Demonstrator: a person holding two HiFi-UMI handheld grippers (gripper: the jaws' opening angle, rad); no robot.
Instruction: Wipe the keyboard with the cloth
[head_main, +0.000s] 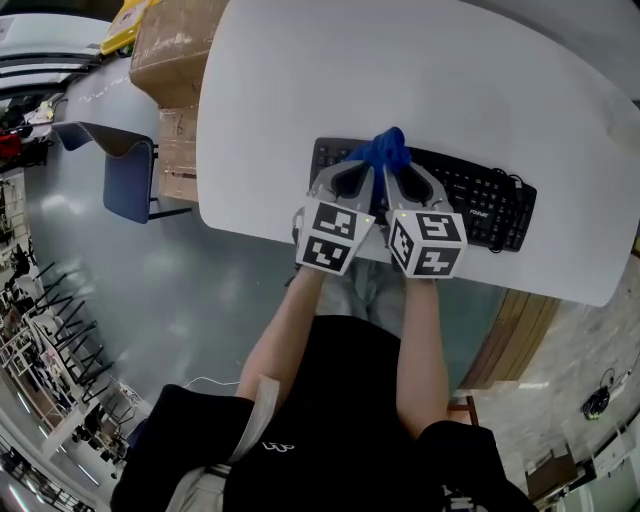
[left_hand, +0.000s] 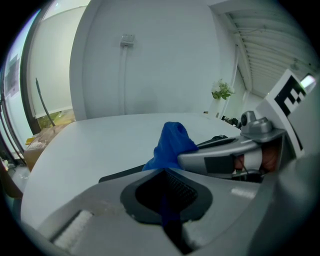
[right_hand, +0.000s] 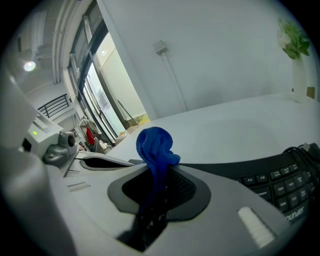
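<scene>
Blue cloth (head_main: 388, 150) seemingly in both grippers' (head_main: 358, 172) (head_main: 405, 172) fingers (head_main: 427, 188)

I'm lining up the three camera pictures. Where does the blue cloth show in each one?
Head view: the blue cloth is above centre, bunched over the keyboard.
Left gripper view: just below centre, rising from the left gripper's shut jaws.
Right gripper view: left of centre, rising from the right gripper's shut jaws.
Shared landmark: the black keyboard, lower right in the right gripper view, only a dark edge in the left gripper view.
</scene>
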